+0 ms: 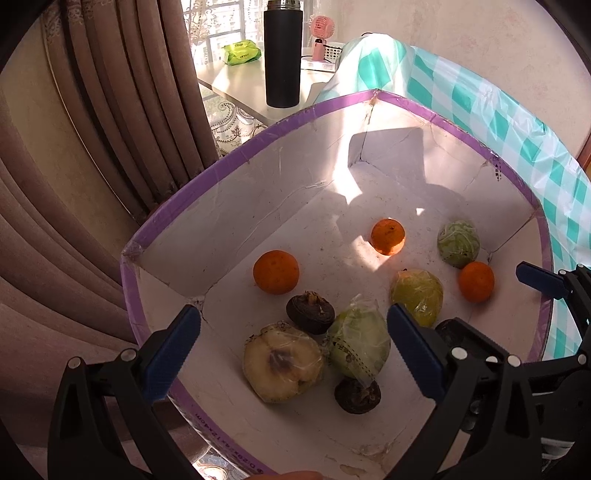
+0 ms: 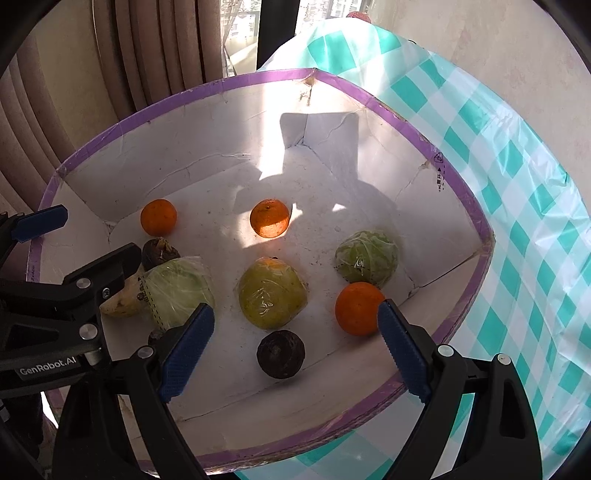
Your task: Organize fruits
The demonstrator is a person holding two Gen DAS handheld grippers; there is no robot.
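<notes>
A white box with a purple rim (image 1: 236,155) (image 2: 177,92) holds the fruit. Inside lie three oranges (image 1: 276,272) (image 1: 388,236) (image 1: 476,281), wrapped green fruits (image 1: 360,341) (image 1: 458,243), a wrapped yellow-green fruit (image 1: 417,296) (image 2: 271,293), a cut pale fruit (image 1: 282,362) and dark mangosteens (image 1: 311,311) (image 2: 280,353). My left gripper (image 1: 295,350) is open above the cut fruit and the wrapped green one. My right gripper (image 2: 295,347) is open above a mangosteen, with an orange (image 2: 358,308) by its right finger. Both are empty.
The box sits on a teal and white checked cloth (image 2: 517,184). Brown curtains (image 1: 92,147) hang to the left. Behind the box a table holds a black flask (image 1: 282,55), a green packet (image 1: 242,51) and a pink fan (image 1: 321,33).
</notes>
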